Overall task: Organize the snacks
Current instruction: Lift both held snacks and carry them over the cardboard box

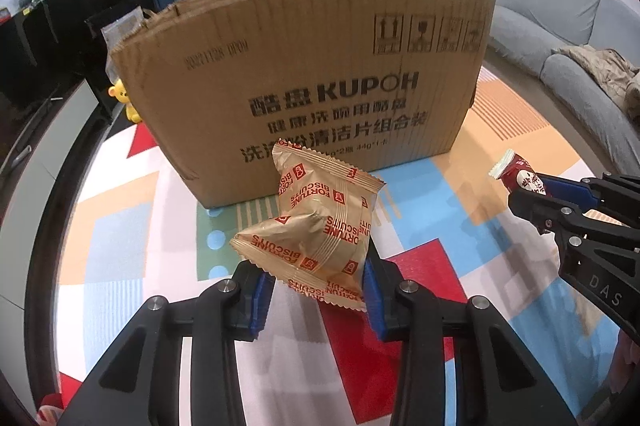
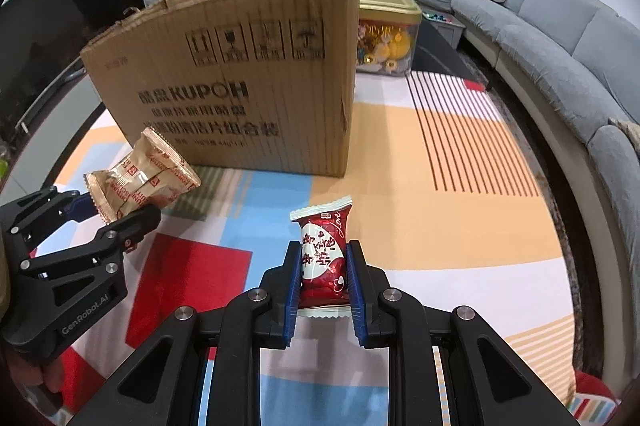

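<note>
Left gripper [image 1: 316, 290] is clamped on a gold biscuit packet [image 1: 316, 226]; blue pads [image 1: 260, 302] press its lower end from both sides and the packet sticks up and forward, crumpled, clear of the mat. In the right wrist view the same packet [image 2: 140, 177] sits at left centre, held off the floor in front of the box's lower left corner.

Right gripper [image 2: 323, 278] is clamped on a red candy wrapper [image 2: 323, 258], fingers close together with the wrapper upright between the pads, white crimped ends showing above and below. From the left wrist view that wrapper [image 1: 520, 177] pokes out at the right edge, well apart from the biscuit packet.

Cardboard box [image 1: 312, 77] stands upright at frame centre on a coloured play mat [image 1: 132, 226], printed face towards both cameras. Its top edge is ragged and torn. Top rim is above both held snacks in both views; I cannot tell what's inside.

Room to move:
- Mat between the grippers and the box face is bare in both views.
- Right of the box: wide open mat [image 2: 460, 165] out to the grey sofa [image 2: 560, 37] curving along the right edge.
- Behind the box's right corner: a clear tub with a gold lid [image 2: 384, 25], close to the box; touching or not, cannot tell.
- Left of the box: dark cabinet [image 1: 60, 37] at upper left, a yellow toy [image 1: 124, 101] just beside the box's left edge. Tighter on that side.
</note>
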Demonstrator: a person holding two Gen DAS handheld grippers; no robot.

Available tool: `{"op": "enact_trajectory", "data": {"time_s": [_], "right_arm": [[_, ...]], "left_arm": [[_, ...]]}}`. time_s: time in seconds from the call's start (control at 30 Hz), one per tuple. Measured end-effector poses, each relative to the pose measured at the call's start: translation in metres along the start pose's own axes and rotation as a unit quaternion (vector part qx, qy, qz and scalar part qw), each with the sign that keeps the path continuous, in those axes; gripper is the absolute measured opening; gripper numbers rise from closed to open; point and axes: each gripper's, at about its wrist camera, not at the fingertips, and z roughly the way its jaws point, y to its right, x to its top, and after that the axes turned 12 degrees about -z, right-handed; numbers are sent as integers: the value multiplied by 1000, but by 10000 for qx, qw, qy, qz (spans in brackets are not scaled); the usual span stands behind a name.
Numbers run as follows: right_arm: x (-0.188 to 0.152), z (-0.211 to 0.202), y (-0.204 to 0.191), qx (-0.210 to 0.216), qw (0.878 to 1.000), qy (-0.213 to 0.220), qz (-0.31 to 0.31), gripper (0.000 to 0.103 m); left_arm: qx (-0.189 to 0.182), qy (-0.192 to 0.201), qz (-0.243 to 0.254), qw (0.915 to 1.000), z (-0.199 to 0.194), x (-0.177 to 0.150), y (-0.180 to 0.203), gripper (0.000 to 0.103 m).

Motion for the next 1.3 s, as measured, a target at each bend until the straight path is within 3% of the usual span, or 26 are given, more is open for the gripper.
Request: {"op": "enact_trajectory", "data": {"time_s": [0.83, 1.3], "right_arm": [[33, -71, -7, -144, 9973, 707, -142, 23], [63, -103, -10, -224, 9935, 1086, -257, 23]], "left_arm": [[44, 604, -290, 9977, -82, 21, -8, 38], [21, 1015, -442, 9939, -112, 56, -14, 38]]}}
